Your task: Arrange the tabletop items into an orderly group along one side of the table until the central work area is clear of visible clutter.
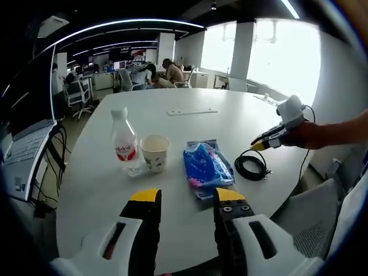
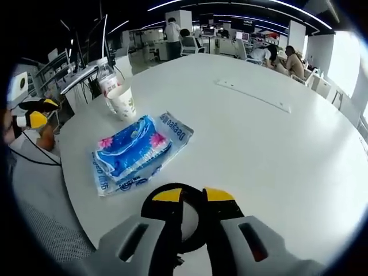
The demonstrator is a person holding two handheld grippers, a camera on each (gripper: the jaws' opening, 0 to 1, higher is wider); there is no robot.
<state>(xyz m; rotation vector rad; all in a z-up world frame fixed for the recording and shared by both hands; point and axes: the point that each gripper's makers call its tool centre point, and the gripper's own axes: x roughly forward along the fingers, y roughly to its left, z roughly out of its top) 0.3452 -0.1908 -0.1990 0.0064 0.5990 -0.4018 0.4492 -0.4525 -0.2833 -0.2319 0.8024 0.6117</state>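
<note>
Left gripper [image 1: 187, 196]: I see its jaws wide apart, bottom centre of the left gripper view, holding nothing.
Right gripper [image 2: 188, 195]: jaws narrow above the black cable coil [image 2: 192, 227]; I can't tell whether they pinch it.
Tissue pack [image 1: 206, 166]: blue, centre frame, flat on the white table [image 1: 103, 201].
Paper cup [image 1: 154, 152]: upright, left of the pack.
Water bottle [image 1: 126, 144]: upright, just beside the cup.
Background: seated people, upper frame.
</note>
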